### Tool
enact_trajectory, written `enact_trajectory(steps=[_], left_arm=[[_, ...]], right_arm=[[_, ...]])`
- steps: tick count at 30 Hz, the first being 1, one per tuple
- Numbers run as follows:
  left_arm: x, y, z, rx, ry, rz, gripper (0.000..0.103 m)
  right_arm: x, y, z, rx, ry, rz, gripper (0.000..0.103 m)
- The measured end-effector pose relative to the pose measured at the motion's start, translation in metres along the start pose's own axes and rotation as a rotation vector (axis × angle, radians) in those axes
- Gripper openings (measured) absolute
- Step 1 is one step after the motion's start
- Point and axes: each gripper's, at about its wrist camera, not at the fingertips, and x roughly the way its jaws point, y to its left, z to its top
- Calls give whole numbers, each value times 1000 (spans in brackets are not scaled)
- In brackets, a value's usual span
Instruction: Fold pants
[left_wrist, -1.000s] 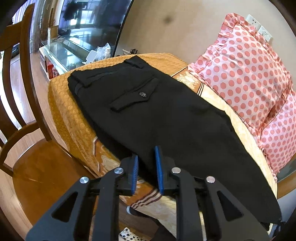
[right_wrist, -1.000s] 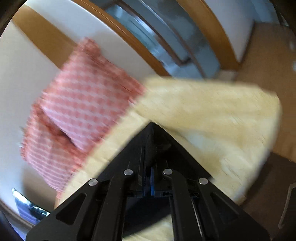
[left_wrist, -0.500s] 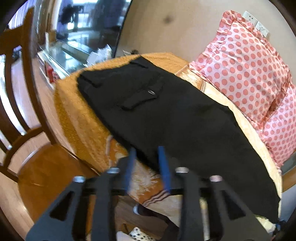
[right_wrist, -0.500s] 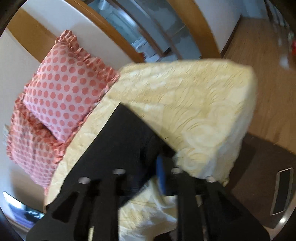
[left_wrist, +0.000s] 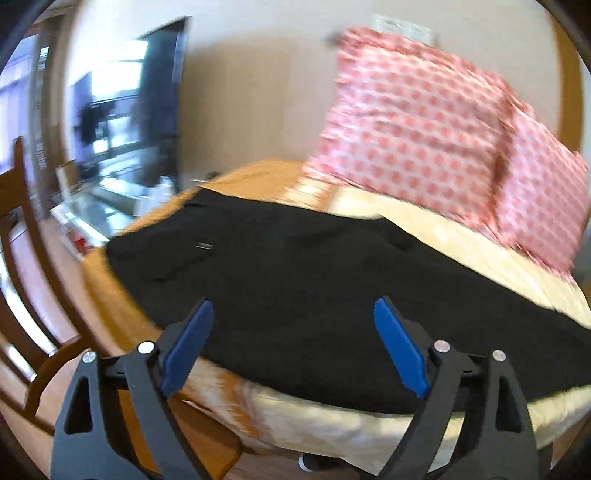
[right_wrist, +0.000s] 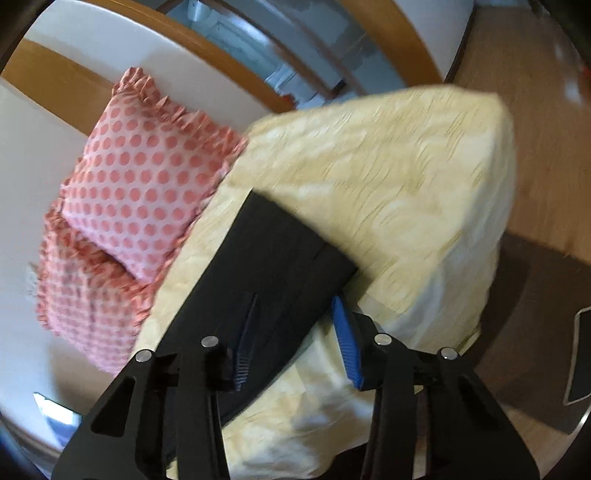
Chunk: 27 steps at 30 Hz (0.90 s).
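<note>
Black pants (left_wrist: 295, 266) lie flat along the bed, waist and back pocket to the left, legs running right. My left gripper (left_wrist: 293, 306) hovers over their near edge; its jaws are opening wide and the blue pads grip nothing. In the right wrist view the hem end of the pants (right_wrist: 273, 251) rests on the cream cover. My right gripper (right_wrist: 295, 301) stands open just above that end, its blue fingers (right_wrist: 347, 347) on either side of the cloth and not pressing on it.
The bed cover (right_wrist: 388, 166) is cream at the leg end and orange (left_wrist: 258, 173) at the waist end. Two pink dotted pillows (left_wrist: 406, 122) lean on the wall behind. A wooden chair (left_wrist: 22, 221) stands at the left, a television (left_wrist: 122, 110) beyond.
Both grippers have gone from shut on the pants to open. The left has let go of the near edge and drawn back. The right has dropped the leg end onto the cover.
</note>
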Motion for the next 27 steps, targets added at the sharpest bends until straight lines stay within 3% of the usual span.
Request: enact_trajectory(steps=[3, 5, 6, 10, 12, 16, 19, 21, 24, 27], left_arm=[[18, -14, -12, 27, 50, -29, 89], [27, -17, -21, 25, 88, -48, 89], [33, -17, -22, 21, 106, -54, 90], [39, -23, -31, 41, 108, -56, 97], [41, -25, -34, 51, 107, -54, 101], [41, -28, -38, 73, 96, -25, 101], [39, -26, -38, 60, 90, -34, 101], [38, -22, -36, 27, 88, -54, 101], [37, -17, -32, -17, 87, -82, 101], [35, -13, -32, -50, 82, -107, 101]], right_arm=[[3, -1, -1, 21, 0, 34, 40], [7, -6, 2, 38, -20, 43, 28], [11, -9, 3, 47, -25, 40, 15], [15, 6, 3, -16, -67, 24, 7], [8, 44, 0, -131, -113, 45, 7], [12, 139, -26, -342, -93, 201, 7], [32, 222, -76, -507, 7, 379, 7], [57, 277, -132, -620, 148, 510, 7], [95, 321, -216, -755, 362, 576, 7], [129, 333, -296, -874, 556, 532, 6]])
